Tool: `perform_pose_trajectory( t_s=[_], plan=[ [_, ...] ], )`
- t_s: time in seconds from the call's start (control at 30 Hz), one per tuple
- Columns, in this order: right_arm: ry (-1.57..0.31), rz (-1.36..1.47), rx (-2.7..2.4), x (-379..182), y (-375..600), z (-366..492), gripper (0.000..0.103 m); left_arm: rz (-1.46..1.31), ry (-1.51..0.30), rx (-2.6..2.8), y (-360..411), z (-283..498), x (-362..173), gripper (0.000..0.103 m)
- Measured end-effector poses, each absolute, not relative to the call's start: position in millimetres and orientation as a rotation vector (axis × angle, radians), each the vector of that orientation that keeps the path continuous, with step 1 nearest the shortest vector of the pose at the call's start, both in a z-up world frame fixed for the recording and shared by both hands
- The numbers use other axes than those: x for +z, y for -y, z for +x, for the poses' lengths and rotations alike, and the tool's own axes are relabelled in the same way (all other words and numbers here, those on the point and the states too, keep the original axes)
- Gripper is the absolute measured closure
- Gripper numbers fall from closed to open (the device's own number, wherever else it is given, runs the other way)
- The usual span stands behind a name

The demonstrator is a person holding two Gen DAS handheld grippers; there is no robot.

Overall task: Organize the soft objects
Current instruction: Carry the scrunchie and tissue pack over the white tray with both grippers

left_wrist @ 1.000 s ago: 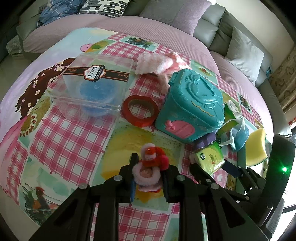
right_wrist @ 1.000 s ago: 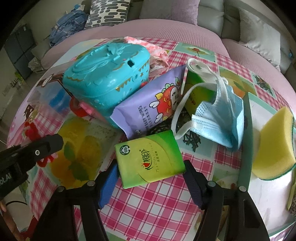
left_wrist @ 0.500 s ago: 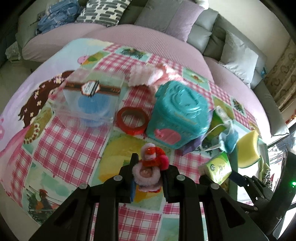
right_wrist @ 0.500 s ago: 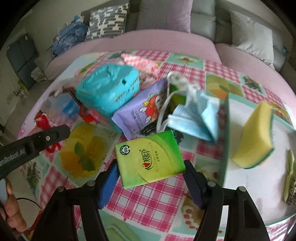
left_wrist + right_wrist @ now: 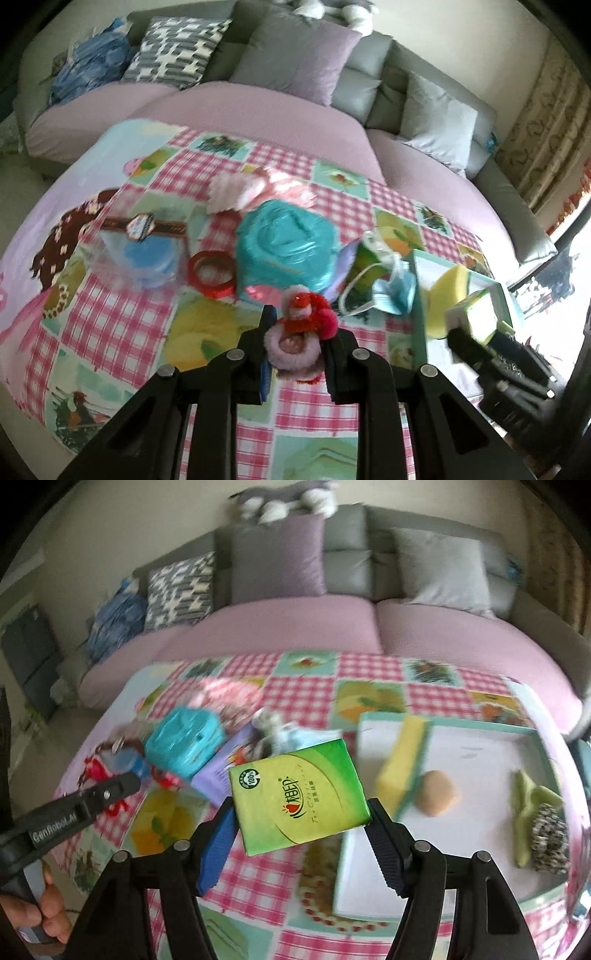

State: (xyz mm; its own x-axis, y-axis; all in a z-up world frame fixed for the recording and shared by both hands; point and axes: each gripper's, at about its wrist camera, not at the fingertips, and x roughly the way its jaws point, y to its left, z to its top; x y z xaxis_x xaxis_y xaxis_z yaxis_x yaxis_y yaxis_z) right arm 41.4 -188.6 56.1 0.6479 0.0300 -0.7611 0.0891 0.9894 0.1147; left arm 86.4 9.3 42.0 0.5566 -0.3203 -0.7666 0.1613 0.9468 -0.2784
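Observation:
My left gripper [image 5: 297,341] is shut on a small red and pink fuzzy toy [image 5: 301,325], held above the checked tablecloth. In the right wrist view my right gripper [image 5: 301,814] is shut on a green tissue pack [image 5: 299,794], lifted over the table near the left edge of a white tray [image 5: 476,782]. The tray holds a yellow sponge [image 5: 400,762], a tan round piece [image 5: 437,792], a green cloth [image 5: 528,805] and a speckled scrubber [image 5: 550,838]. The left wrist view shows the right gripper [image 5: 476,336] with the pack [image 5: 474,314] at the right.
A teal toy house [image 5: 286,243], a red tape ring [image 5: 211,272], a clear box [image 5: 142,247], a pink fluffy cloth [image 5: 236,190], a blue face mask [image 5: 391,293] and a purple packet [image 5: 221,775] lie on the table. A sofa with cushions [image 5: 295,62] stands behind. A hand [image 5: 40,919] grips the left handle.
Both grippers have risen from the table with their loads. The right one has swung right with the tissue pack, bringing the white tray into its view.

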Motion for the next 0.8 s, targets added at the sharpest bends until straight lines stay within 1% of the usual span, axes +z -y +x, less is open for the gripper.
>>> perform_pose_trajectory(
  t_s=[0.3, 0.6, 0.8],
  plan=[
    [-0.791, 0.224, -0.221, 80, 262, 12, 0.032, -0.047, -0.899, -0.432, 66, 72, 54, 0.08],
    [-0.805, 0.314, -0.387, 71, 330, -15, 0.032, 0.12, -0.944, -0.603, 164, 51, 32, 0.079],
    [-0.843, 0.35, -0.426, 52, 351, -20, 0.032, 0.219, -0.953, -0.667, 206, 41, 15, 0.079]
  ],
)
